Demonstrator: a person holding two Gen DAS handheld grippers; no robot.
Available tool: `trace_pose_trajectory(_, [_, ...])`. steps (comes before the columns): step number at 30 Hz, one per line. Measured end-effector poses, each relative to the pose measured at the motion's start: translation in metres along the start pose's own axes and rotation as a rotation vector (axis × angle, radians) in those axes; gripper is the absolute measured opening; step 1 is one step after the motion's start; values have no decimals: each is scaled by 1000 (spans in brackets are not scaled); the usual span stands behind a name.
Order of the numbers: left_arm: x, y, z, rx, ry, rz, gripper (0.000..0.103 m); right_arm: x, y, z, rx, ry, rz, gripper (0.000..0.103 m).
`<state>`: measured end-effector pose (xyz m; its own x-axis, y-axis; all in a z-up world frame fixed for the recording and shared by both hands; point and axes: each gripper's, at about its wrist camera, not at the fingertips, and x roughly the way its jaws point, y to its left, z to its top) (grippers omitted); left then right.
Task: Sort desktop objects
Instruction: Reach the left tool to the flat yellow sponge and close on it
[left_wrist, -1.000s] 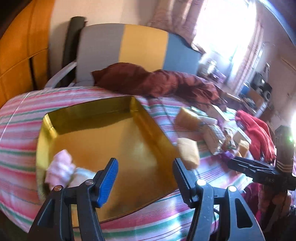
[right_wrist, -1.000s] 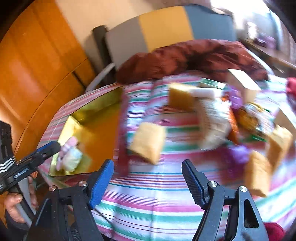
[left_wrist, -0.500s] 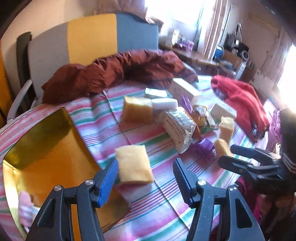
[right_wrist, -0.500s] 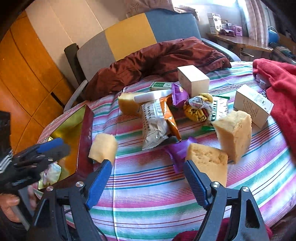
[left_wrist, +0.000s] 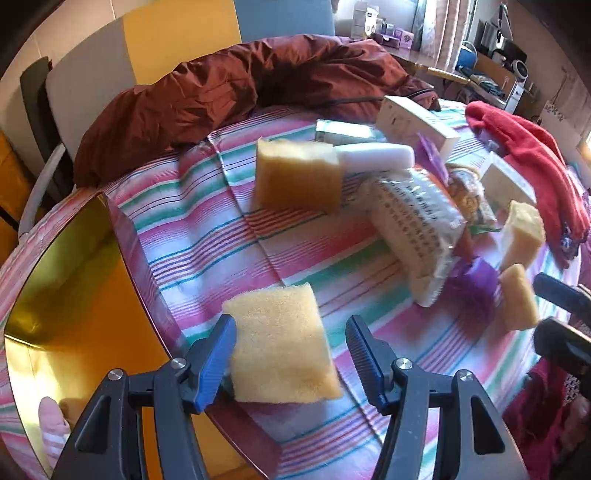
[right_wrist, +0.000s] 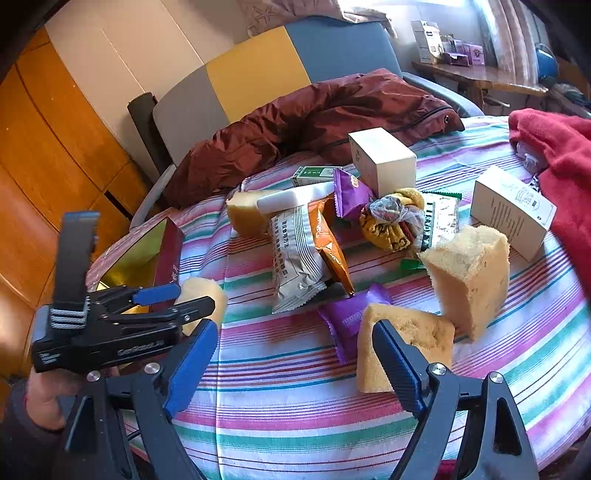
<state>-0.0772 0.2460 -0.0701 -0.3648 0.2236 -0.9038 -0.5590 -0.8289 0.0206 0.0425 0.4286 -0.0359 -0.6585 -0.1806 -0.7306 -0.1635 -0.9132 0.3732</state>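
Since the earlier frame our left claw has swung from the gold tray to a yellow sponge lying on the striped bench just beside the tray's edge. It stands released astride the sponge, not yet pinching. Our right claw, its jaws just widened, hangs empty before another sponge wedge. Risk: a corner grip could let the soft sponge slip out or nudge the snack packet beyond.

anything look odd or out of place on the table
Yes: a dark red puffer jacket is draped over the far edge of the striped tablecloth, among sponges and snack packets. One torn yellow sponge chunk stands on end, its ragged face showing.
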Motion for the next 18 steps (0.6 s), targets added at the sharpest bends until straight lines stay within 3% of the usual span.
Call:
trace_pose_trajectory(5, [3,-1,3,13,-3,22,62,1,2,0,-6,0,10,88])
trace_pose_trajectory(8, [-11,-6,5,15,-64,-82,62,3,2,0,-9,8,11,88])
trace_pose_trajectory(10, [-18,-10,5,27,-83,-111,62,3,3,-1,-11,9,7,88])
trace_pose_trajectory(14, [-17,-3,1,37,-70,-58,62,4,0,-1,3,12,3,88])
trace_pose_trajectory(18, [-17,8,-2,13,-45,-55,63,5,-1,0,9,15,4,88])
